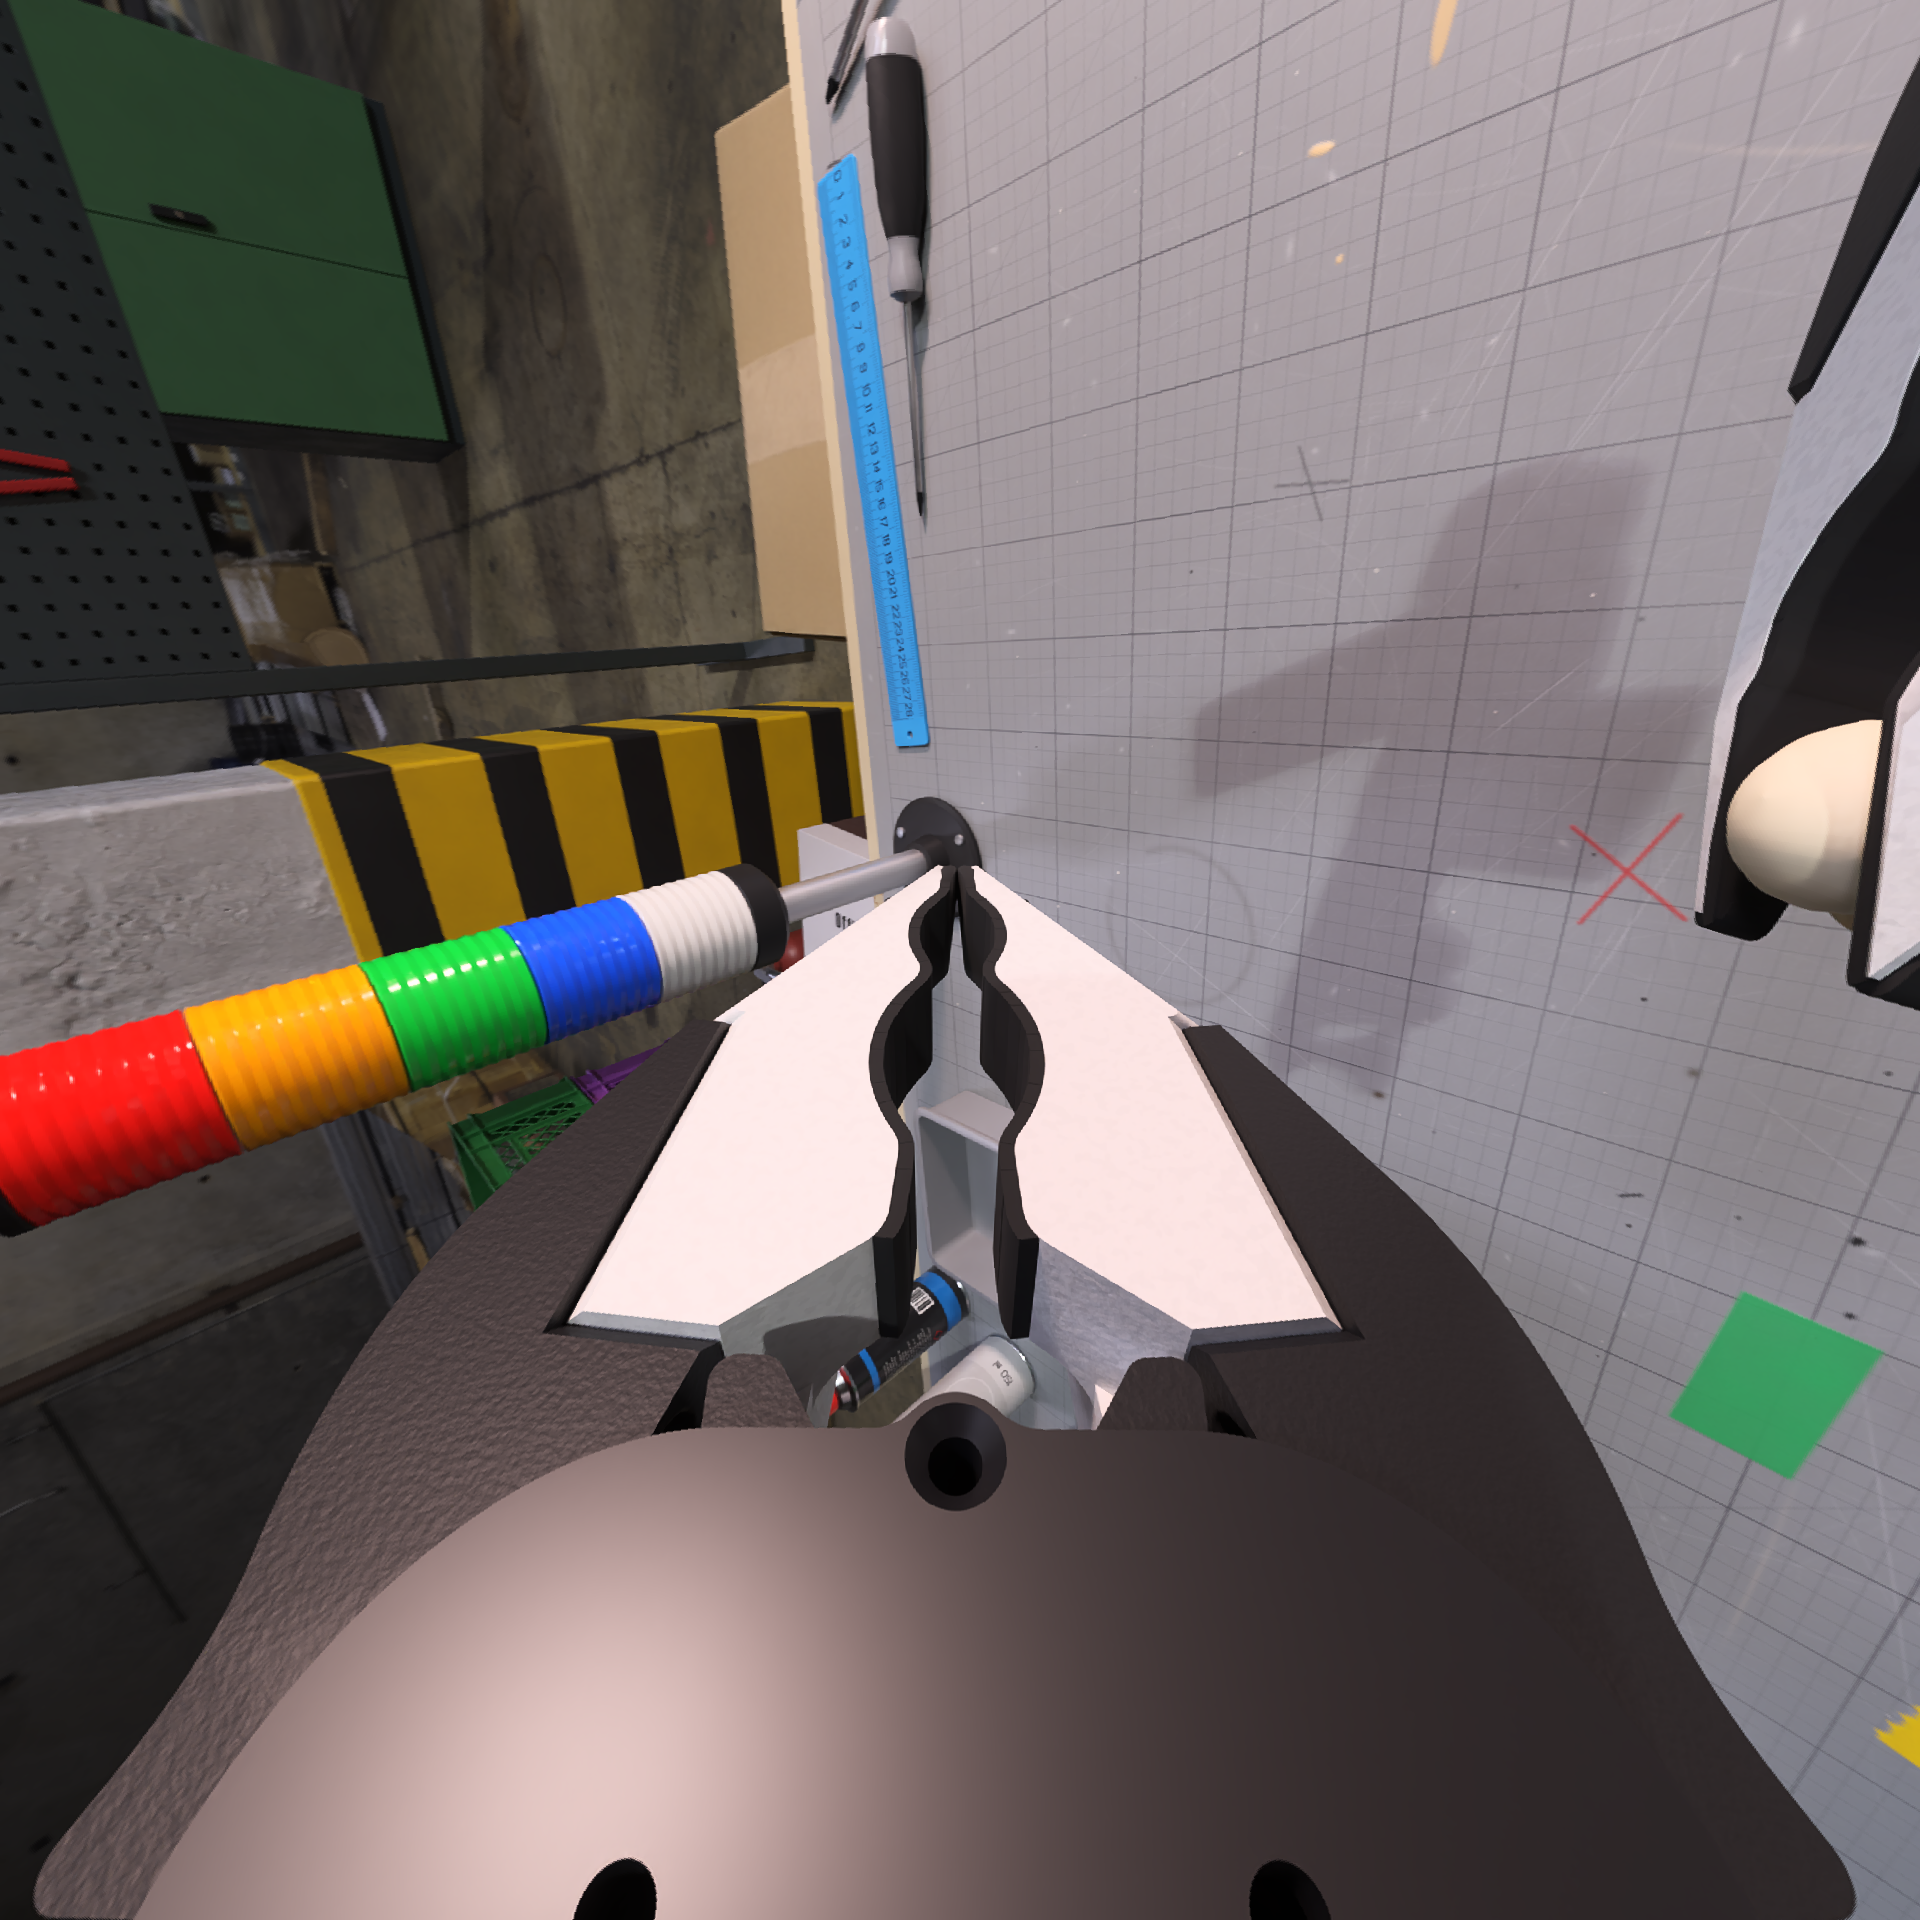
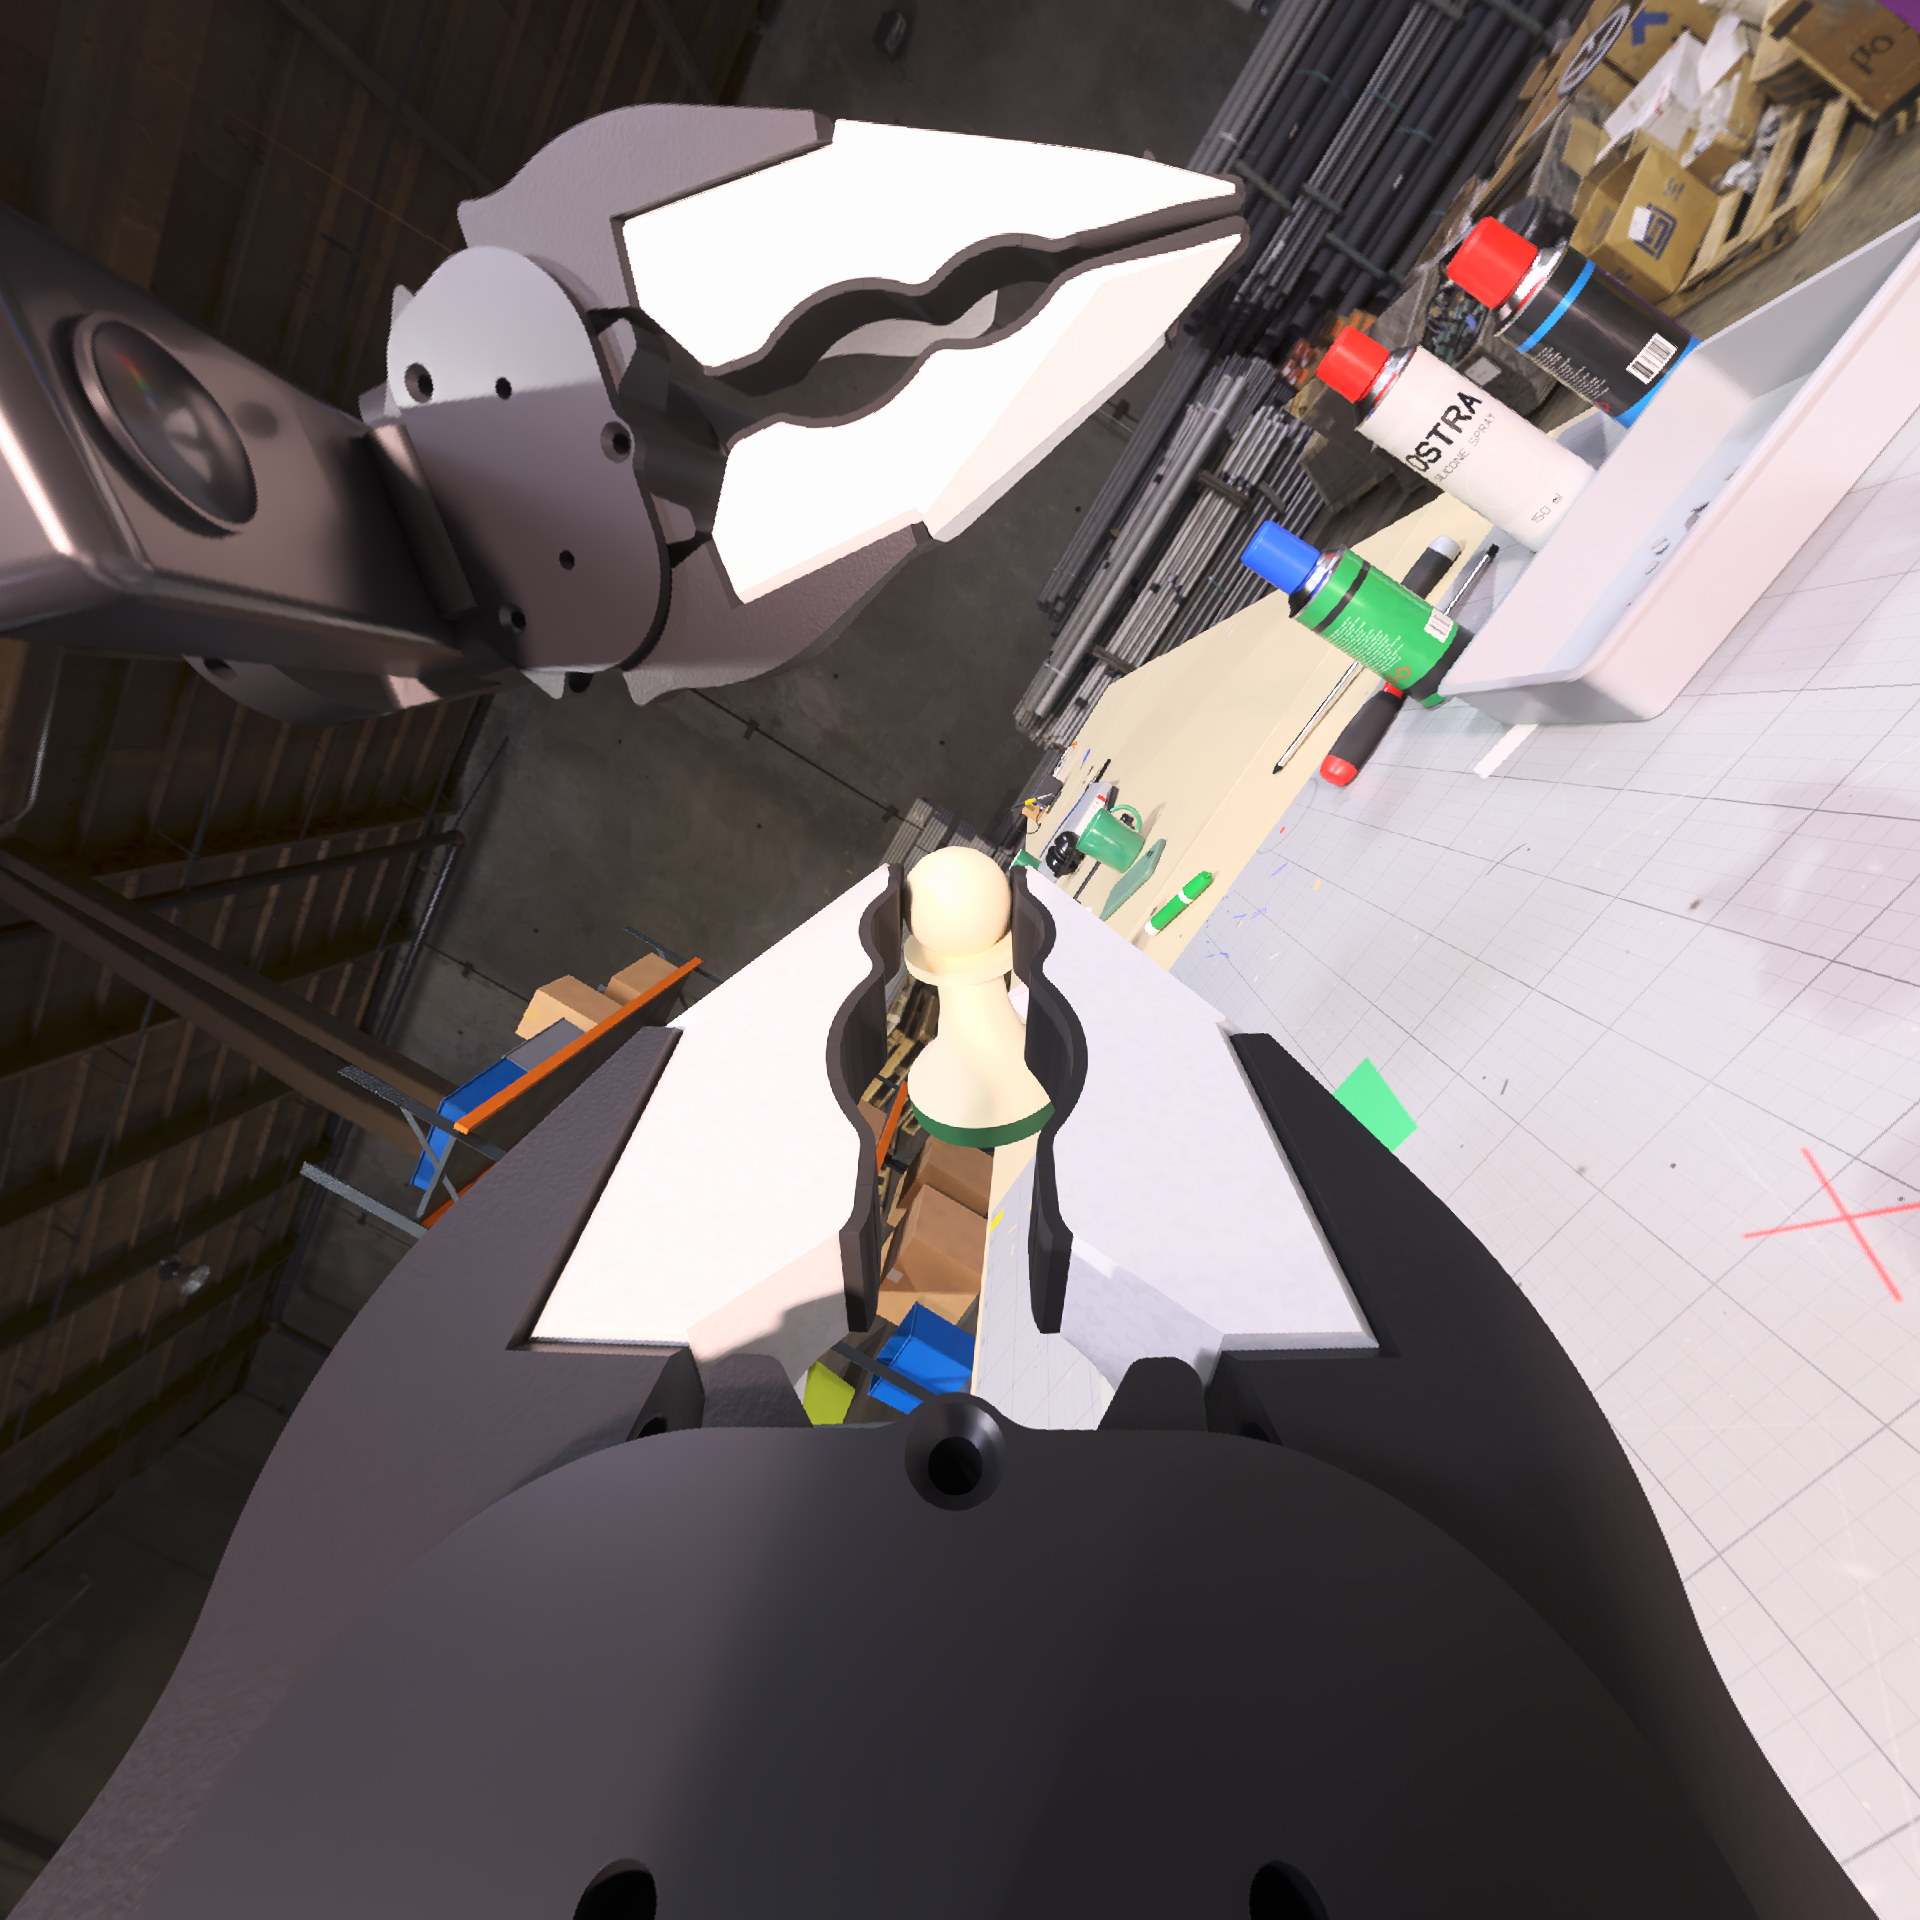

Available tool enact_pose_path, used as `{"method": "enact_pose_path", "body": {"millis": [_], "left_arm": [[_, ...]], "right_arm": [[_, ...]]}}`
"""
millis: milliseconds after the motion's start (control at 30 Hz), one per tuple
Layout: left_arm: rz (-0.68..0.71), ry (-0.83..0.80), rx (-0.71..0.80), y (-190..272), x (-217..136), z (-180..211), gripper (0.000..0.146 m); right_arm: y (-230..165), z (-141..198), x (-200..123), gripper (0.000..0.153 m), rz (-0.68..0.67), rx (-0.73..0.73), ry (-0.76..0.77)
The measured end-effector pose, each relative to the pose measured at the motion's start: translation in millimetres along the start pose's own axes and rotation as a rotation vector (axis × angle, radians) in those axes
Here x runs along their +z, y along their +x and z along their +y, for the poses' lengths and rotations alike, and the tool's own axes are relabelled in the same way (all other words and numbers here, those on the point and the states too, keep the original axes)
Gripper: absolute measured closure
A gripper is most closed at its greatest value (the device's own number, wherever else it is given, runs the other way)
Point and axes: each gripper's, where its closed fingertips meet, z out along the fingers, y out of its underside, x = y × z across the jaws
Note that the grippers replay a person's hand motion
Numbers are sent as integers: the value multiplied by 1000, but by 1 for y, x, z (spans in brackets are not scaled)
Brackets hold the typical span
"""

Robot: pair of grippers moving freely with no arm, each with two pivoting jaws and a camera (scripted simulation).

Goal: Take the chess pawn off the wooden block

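Note:
My right gripper (image 2: 956, 883) is shut on a cream chess pawn (image 2: 966, 1023) with a green base, gripped at its neck and body and held in the air above the grid mat (image 2: 1558, 1039). The pawn's round head also shows in the left wrist view (image 1: 1803, 821), between the right gripper's fingers (image 1: 1766, 582) at the right edge. My left gripper (image 1: 954, 881) is shut and empty; in the right wrist view it (image 2: 1240, 213) hangs up and to the left of the pawn. No wooden block is in view.
A rod with red, orange, green, blue and white rings (image 1: 447, 1013) sticks out beside my left fingertips. A blue ruler (image 1: 871, 447) and a screwdriver (image 1: 899, 197) lie on the mat. Three spray cans (image 2: 1455, 442) stand by a white tray (image 2: 1704, 540). The mat bears a red cross (image 2: 1849, 1221) and a green square (image 2: 1374, 1103).

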Motion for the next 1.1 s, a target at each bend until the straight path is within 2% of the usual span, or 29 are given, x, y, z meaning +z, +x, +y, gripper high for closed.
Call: {"method": "enact_pose_path", "body": {"millis": [467, 500, 567, 600, 667, 833, 967, 1100], "left_arm": [[-28, 7, -25, -3, -2, 1, 142], [-48, 5, -26, -6, -2, 1, 139], [-106, -25, -23, -16, -5, 5, 114], [-108, -36, -34, -18, -6, 7, 107], [-94, -42, -41, -20, -6, 10, 104], [-129, -41, -23, -24, 1, 15, 111], [-132, -12, -95, -29, 1, 17, 111], [-54, 102, -178, -23, -11, 6, 140]], "right_arm": [[3, -2, 0, 133, 1, 14, 10], [3, -2, 0, 133, 3, 13, 9], [3, -1, 0, 133, 4, 15, 6], [3, -1, 0, 133, 3, 18, 6], [4, -3, -1, 133, 2, 19, 10], [6, -5, -3, 133, 2, 24, 18], [8, -6, -3, 133, 3, 22, 19], [9, -8, -2, 133, 4, 24, 19]]}}
